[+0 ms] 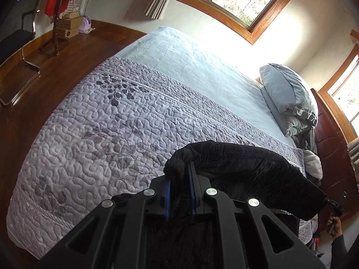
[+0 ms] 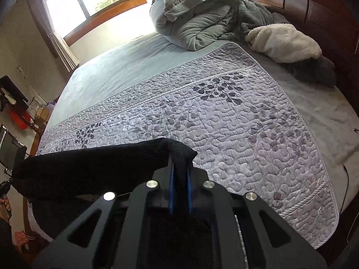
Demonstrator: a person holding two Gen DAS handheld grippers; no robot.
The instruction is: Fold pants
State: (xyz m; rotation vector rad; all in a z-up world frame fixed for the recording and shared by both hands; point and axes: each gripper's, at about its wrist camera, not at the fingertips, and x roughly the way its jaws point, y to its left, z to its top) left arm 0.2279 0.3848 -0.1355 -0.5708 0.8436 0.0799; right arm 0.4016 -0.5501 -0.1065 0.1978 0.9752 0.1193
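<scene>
Black pants (image 1: 246, 174) hang stretched in the air between my two grippers, above the near edge of a bed. My left gripper (image 1: 179, 170) is shut on one end of the pants' edge, the cloth bunched between its blue pads (image 1: 192, 192). In the right wrist view the same pants (image 2: 89, 170) run off to the left, and my right gripper (image 2: 179, 163) is shut on the other end. The right gripper (image 1: 336, 206) shows far right in the left wrist view, in a person's hand (image 1: 335, 224). The lower part of the pants is hidden behind the gripper bodies.
A lilac quilted bedspread (image 1: 101, 121) with grey leaf prints covers the near half of the bed (image 2: 235, 121). Pillows (image 1: 289, 98), a rolled duvet (image 2: 197, 13) and fleece blankets (image 2: 285, 42) lie at the dark wooden headboard (image 2: 325, 9). A chair (image 1: 15, 40) and coat stand (image 1: 56, 22) sit on the wooden floor.
</scene>
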